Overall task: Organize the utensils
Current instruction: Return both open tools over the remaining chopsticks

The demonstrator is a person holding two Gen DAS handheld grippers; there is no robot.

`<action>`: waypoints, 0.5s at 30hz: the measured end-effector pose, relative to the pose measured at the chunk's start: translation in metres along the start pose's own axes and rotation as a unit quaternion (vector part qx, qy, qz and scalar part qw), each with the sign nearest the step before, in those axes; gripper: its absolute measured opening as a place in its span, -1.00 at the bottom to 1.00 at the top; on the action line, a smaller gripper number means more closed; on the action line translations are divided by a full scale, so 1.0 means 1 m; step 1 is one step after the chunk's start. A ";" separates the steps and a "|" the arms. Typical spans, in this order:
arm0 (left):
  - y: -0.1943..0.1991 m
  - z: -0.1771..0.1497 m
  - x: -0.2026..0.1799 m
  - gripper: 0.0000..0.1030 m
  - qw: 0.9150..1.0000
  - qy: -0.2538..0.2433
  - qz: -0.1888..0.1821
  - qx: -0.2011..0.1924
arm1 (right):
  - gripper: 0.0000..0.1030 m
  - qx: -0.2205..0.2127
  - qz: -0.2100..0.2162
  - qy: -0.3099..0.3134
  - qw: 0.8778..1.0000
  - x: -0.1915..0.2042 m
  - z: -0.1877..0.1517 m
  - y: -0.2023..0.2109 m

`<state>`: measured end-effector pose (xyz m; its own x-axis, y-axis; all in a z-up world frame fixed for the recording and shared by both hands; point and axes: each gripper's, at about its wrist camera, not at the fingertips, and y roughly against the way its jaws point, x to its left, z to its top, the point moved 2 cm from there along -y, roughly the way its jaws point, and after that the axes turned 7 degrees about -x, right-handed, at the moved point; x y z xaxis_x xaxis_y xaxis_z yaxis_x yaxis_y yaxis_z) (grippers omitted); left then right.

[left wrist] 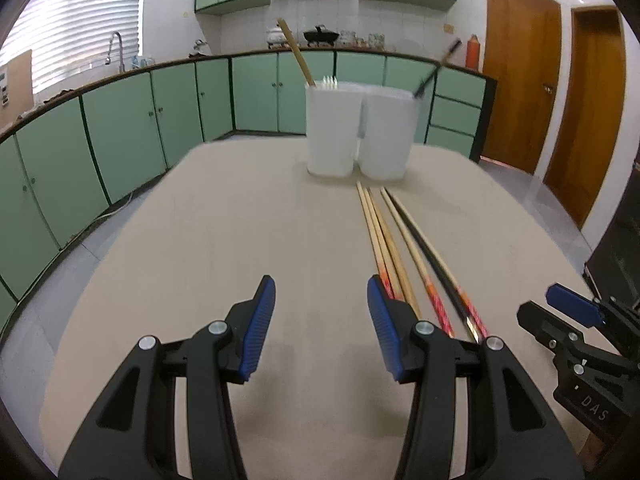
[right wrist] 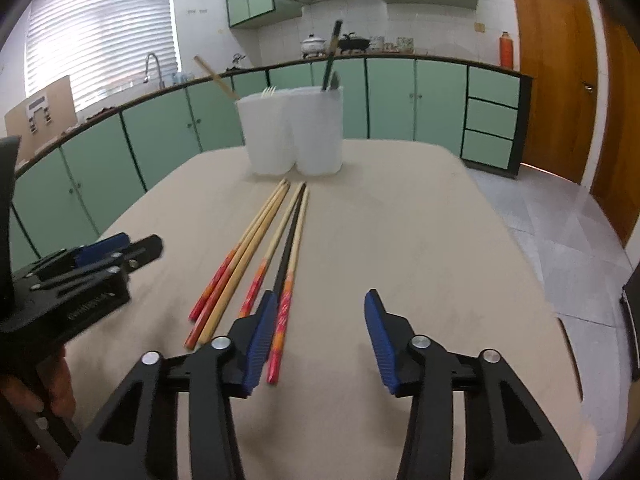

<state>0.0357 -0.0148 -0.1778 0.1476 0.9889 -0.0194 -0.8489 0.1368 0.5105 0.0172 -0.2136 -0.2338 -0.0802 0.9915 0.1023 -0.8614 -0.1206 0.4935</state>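
6 chopsticks [right wrist: 256, 256] lie mid-frame on our table [right wrist: 400, 240], just below 2 white holders [right wrist: 296, 132]. Our left gripper [left wrist: 321, 320] and right gripper [right wrist: 320, 336] both gape, gripping nothing.

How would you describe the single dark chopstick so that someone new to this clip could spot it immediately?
On the beige table, in front of the two white holders, a fan of chopsticks lies pointing toward them. Go to the group nearer the right gripper. The dark chopstick lies between two pale ones: it alone has a black shaft, while all the others are light wood, most with red-orange ends.
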 end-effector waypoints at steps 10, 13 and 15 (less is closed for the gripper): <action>-0.007 -0.014 -0.003 -0.09 1.000 0.002 -0.005 0.026 | -0.62 0.040 0.018 0.008 0.999 0.009 -0.015 -0.010; -0.009 -0.016 -0.005 -0.09 0.999 0.002 -0.009 0.033 | -0.65 0.046 0.023 0.014 0.999 0.013 -0.017 -0.011; -0.010 -0.017 -0.006 -0.09 0.999 0.004 -0.012 0.037 | -0.67 0.047 0.024 0.018 0.998 0.014 -0.018 -0.012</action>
<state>0.0347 -0.0207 -0.1974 0.1629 0.9859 -0.0379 -0.8054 0.1551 0.5721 0.0176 -0.1969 -0.2537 -0.1402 0.9853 0.0974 -0.8055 -0.1707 0.5675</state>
